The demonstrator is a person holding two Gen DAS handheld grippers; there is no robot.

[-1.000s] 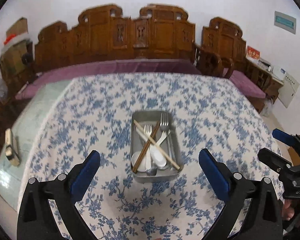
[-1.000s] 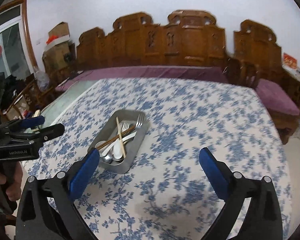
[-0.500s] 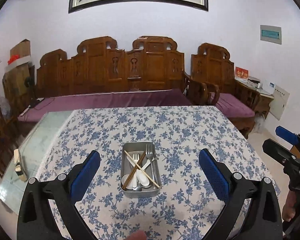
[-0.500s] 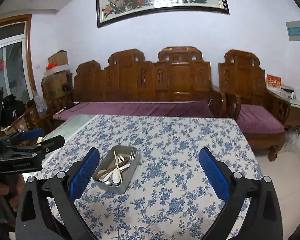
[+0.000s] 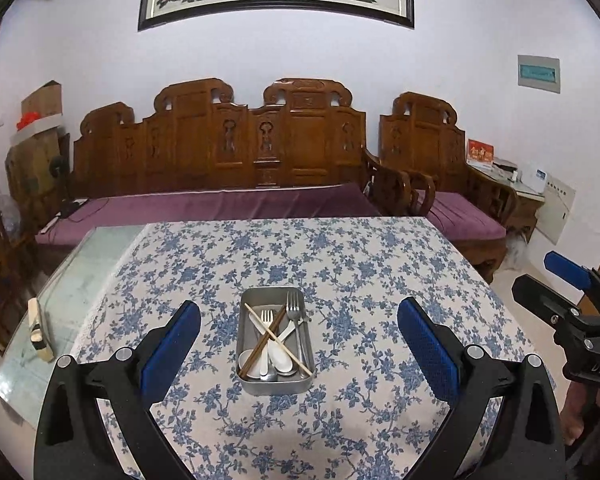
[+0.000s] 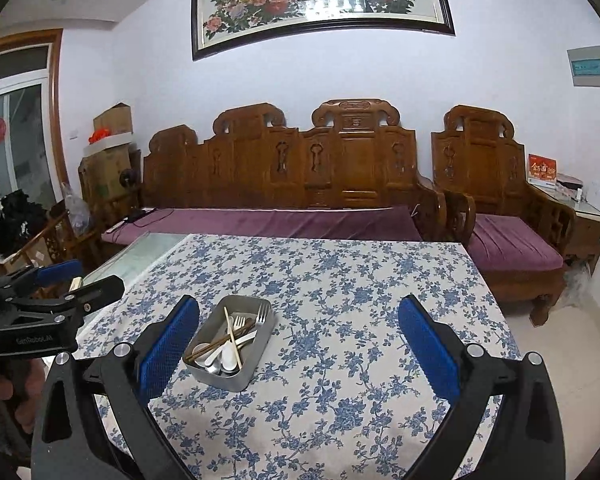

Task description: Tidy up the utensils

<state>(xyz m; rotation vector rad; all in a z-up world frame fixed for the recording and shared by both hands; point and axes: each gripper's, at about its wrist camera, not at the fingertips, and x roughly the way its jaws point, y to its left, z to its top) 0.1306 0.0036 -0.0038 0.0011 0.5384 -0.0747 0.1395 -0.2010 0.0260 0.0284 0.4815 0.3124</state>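
The metal tray [image 5: 275, 385] is sitting near the front middle of the desk [image 5: 380, 280], and everything is lying jumbled inside it: two forks [image 5: 293, 312], white spoons [image 5: 281, 360] and a pair of chopsticks [image 5: 277, 338] crossing over them. I am keeping the left hand-held gripper [image 5: 298, 354] wide and empty, framing the tray, while the right hand-held gripper [image 6: 298, 354] is hanging equally wide to the tray's right. This could be gathered utensils or a heap awaiting sorting.

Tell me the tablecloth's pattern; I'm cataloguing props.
Blue flowers on white tablecloth, clearest in the left wrist view.
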